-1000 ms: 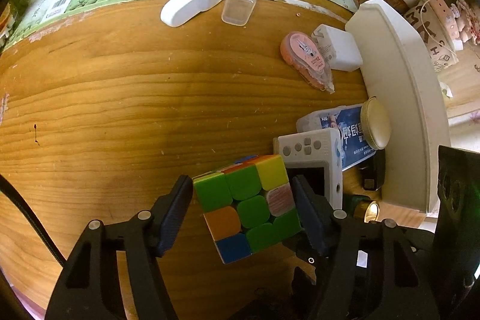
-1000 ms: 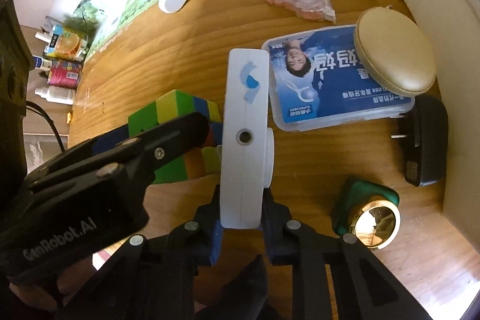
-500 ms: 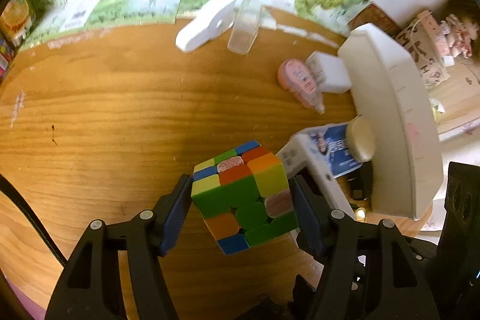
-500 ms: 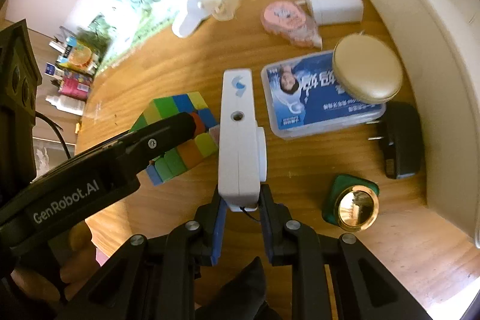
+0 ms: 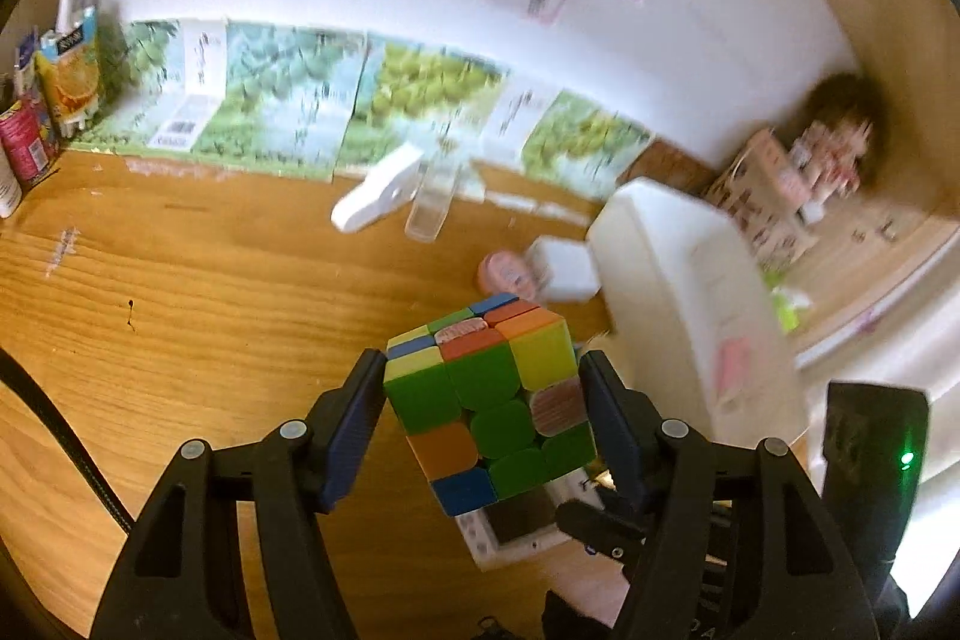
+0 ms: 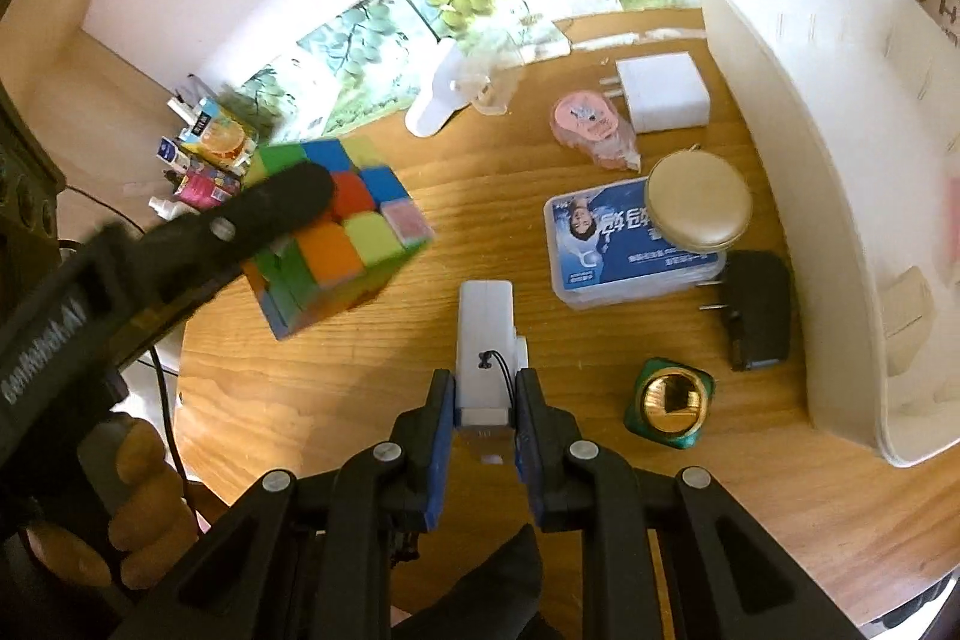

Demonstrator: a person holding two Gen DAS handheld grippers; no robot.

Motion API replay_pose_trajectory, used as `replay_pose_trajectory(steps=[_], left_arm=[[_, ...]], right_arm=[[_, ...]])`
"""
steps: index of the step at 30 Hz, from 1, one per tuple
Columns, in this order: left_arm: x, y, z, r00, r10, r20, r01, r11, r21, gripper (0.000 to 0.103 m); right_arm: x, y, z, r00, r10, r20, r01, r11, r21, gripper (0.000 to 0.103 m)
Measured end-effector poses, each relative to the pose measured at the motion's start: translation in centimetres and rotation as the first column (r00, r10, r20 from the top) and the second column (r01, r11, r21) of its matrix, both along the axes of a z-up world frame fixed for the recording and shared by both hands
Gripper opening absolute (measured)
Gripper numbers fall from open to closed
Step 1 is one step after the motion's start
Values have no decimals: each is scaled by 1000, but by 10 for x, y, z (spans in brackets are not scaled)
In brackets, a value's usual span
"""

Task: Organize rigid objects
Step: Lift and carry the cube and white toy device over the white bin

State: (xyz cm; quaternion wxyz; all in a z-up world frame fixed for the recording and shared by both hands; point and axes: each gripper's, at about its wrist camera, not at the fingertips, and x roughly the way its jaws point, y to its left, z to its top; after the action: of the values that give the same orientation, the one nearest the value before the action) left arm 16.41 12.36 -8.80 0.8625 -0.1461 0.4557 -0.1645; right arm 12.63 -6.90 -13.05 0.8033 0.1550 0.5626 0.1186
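My left gripper [image 5: 483,388] is shut on a multicoloured puzzle cube [image 5: 492,400] and holds it well above the wooden desk [image 5: 180,316]. The cube also shows at the left of the right wrist view [image 6: 336,238], held in the air. My right gripper [image 6: 485,400] is shut on a white handheld game console [image 6: 486,340], held edge-up above the desk. The console's screen side shows below the cube in the left wrist view [image 5: 522,526]. A white storage tray [image 6: 828,196] stands at the right.
On the desk lie a white charger [image 6: 663,97], a pink correction tape [image 6: 585,124], a blue-labelled box [image 6: 624,244] with a round beige case [image 6: 699,202] on it, a black adapter [image 6: 756,304], a green-and-gold item [image 6: 672,400] and a white fan [image 6: 438,112]. Drink cartons [image 5: 66,76] stand far left.
Both grippers have risen and tilted up from the desk, carrying the cube and the console. The desk objects look smaller and farther away, and the wall has come into view.
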Motion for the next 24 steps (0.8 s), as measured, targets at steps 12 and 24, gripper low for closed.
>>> replay_pose_trajectory(steps=[12,24], left_arm=[[-35,-31,35,987,54,148,-43,996,-81,69],[-63,-90,59,959,48,279,-16,993,-116,68]], right_arm=[[-31,-41,48,981,47,186,-49,999,5,20],[-60,-108,84,934,43,355,-47,999,2,20]])
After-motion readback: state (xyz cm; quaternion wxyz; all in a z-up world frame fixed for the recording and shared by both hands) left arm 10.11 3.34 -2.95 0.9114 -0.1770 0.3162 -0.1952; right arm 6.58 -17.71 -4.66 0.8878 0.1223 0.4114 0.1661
